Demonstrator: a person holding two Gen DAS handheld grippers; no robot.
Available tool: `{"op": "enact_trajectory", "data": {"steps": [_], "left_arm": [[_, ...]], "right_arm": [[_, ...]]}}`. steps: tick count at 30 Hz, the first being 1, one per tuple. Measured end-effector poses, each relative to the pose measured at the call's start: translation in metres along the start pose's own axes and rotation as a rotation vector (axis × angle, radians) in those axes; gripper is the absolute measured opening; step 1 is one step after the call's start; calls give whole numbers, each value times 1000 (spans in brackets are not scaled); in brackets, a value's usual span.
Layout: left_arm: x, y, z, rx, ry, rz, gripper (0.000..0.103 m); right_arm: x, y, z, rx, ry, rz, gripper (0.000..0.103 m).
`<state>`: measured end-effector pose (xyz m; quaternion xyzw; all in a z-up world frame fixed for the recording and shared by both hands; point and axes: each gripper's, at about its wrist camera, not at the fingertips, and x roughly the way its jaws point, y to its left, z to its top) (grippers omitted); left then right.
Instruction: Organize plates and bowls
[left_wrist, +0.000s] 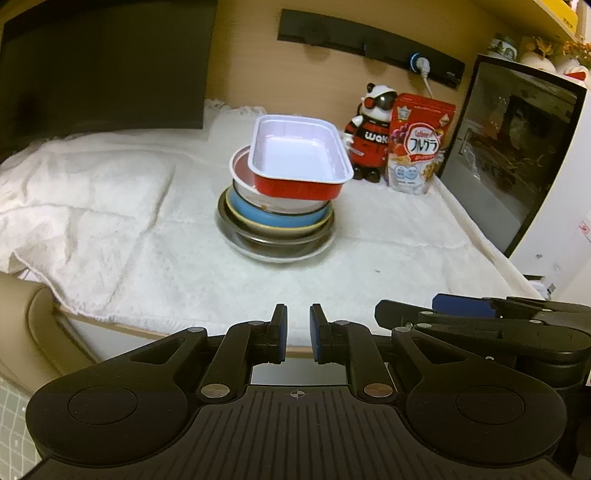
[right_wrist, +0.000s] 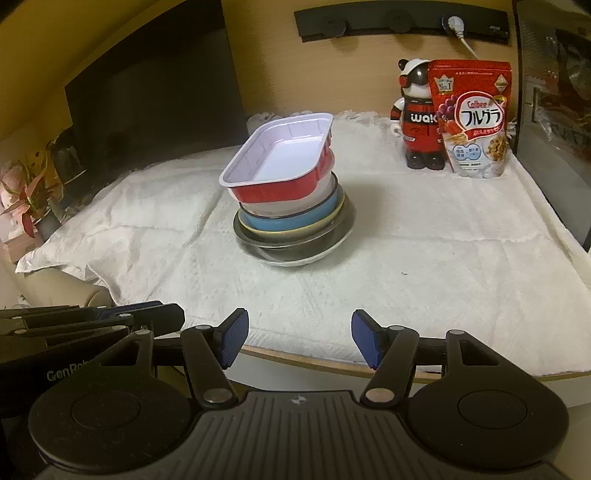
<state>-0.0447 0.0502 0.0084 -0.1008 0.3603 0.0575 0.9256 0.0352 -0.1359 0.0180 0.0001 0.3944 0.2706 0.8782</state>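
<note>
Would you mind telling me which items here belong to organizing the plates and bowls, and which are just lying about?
Part of the job: red rectangular tray on top of the stack; white bowl; blue bowl; metal bowl at the bottom.

Lying about: panda figure; cereal bag; white cloth; potted plant.

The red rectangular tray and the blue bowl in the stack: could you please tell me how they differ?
The red tray is rectangular with ribbed red walls and a white inside; the blue bowl is round and smooth. The red tray sits on top of the stack, tilted and overhanging; the blue bowl is nested lower, with only its side showing. Both belong to one pile on the white cloth, and neither gripper touches them.
</note>
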Motion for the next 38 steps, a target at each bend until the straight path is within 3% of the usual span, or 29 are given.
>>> {"op": "enact_trajectory", "data": {"steps": [38], "left_arm": [[9,15,1,-38,13,-2,16]], "right_arm": [[15,4,8,-5,15,4,64]]}}
